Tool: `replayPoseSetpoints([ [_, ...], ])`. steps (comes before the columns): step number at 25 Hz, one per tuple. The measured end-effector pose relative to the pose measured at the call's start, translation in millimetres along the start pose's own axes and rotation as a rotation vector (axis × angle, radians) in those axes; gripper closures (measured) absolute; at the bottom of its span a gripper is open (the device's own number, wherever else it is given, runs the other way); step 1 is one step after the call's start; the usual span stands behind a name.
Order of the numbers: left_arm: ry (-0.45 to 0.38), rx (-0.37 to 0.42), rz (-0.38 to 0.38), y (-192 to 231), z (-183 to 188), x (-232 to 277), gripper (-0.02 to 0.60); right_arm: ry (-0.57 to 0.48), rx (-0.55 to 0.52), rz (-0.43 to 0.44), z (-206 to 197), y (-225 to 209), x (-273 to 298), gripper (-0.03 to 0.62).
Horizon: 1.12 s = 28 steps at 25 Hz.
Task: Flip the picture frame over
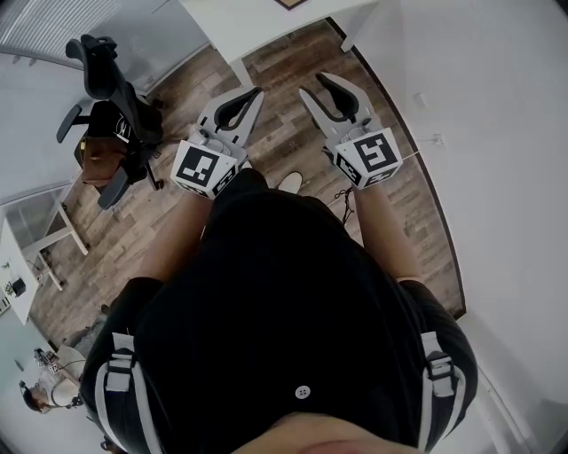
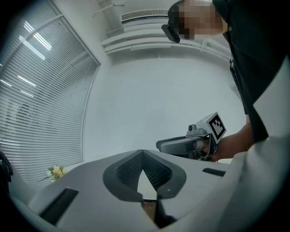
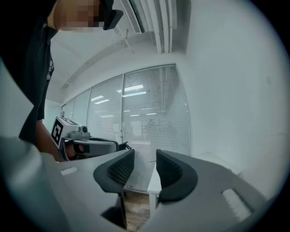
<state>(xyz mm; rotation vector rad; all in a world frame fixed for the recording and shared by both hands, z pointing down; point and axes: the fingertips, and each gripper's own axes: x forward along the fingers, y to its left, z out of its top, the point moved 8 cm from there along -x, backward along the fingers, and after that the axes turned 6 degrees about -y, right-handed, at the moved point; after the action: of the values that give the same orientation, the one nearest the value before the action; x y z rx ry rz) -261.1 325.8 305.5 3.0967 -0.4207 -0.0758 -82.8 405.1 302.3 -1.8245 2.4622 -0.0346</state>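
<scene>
Head view: two units in hand, left hand-held gripper [image 1: 257,91] and right hand-held gripper [image 1: 311,84]. Both are held level over the wood floor [image 1: 280,142], short of the desk [image 1: 248,22] and touching nothing. Left: jaws closed tip to tip, empty. Right: jaws a narrow gap apart, nothing between them. One picture frame [image 1: 288,3], only a dark corner visible, lying on the desk, well apart from both units. One black office chair [image 1: 111,84] left of the desk.
</scene>
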Motion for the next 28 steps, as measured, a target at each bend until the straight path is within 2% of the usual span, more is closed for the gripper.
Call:
replayPoseSetpoints([
  [9, -0.002, 0.011, -0.013, -1.4, 4.2, 7.2, 0.578, -0.016, -0.003, -0.022, 4.2, -4.3, -4.3, 0.289],
  [13, 0.002, 0.011, -0.017, -4.8, 5.4, 10.0, 0.578, -0.021, -0.003, -0.035, 5.2, -8.5, -8.9, 0.249],
  [19, 0.011, -0.001, -0.027, -5.3, 0.6, 15.2, 0.578, -0.008, 0.003, -0.057, 1.2, -17.7, -7.6, 0.223],
  [28, 0.000, -0.024, -0.049, 49.6, -7.8, 41.8, 0.578, 0.030, 0.003, -0.072, -5.3, -41.2, 34.9, 0.223],
])
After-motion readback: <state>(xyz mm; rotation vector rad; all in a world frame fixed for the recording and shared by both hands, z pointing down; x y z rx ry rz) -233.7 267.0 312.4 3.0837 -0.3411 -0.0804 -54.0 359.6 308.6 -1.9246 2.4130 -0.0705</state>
